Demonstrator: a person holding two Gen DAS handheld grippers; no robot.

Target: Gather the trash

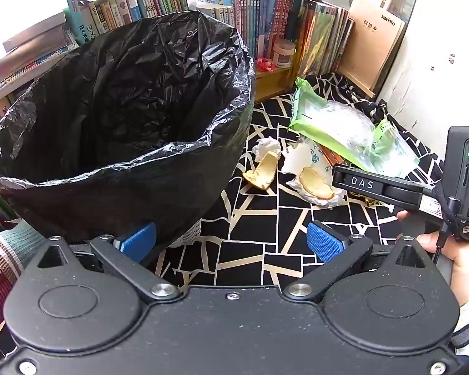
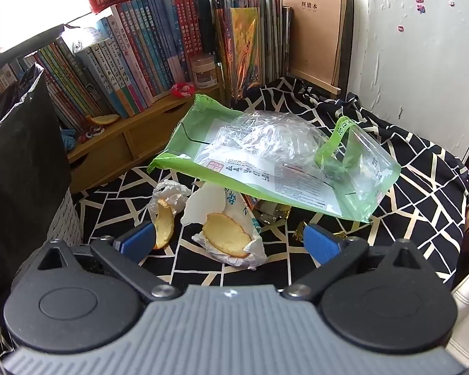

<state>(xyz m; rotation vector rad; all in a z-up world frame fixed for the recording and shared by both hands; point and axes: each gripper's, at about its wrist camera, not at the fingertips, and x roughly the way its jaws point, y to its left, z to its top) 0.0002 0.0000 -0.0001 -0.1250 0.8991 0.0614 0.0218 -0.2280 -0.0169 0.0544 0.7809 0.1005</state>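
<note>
While both claws gape empty, folder (image 2: 312,28) reads "xernte"; right claw (image 1: 364,184) marked "DAS".

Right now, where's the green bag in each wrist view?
Left wrist: green bag right of centre, beyond the peels, right of the bin.
Right wrist: green bag centre frame, tilted, propped above the other trash.
Shared landmark: the peel on white paper, in the left view, in the right, lying just in front of the bag in both.
</note>
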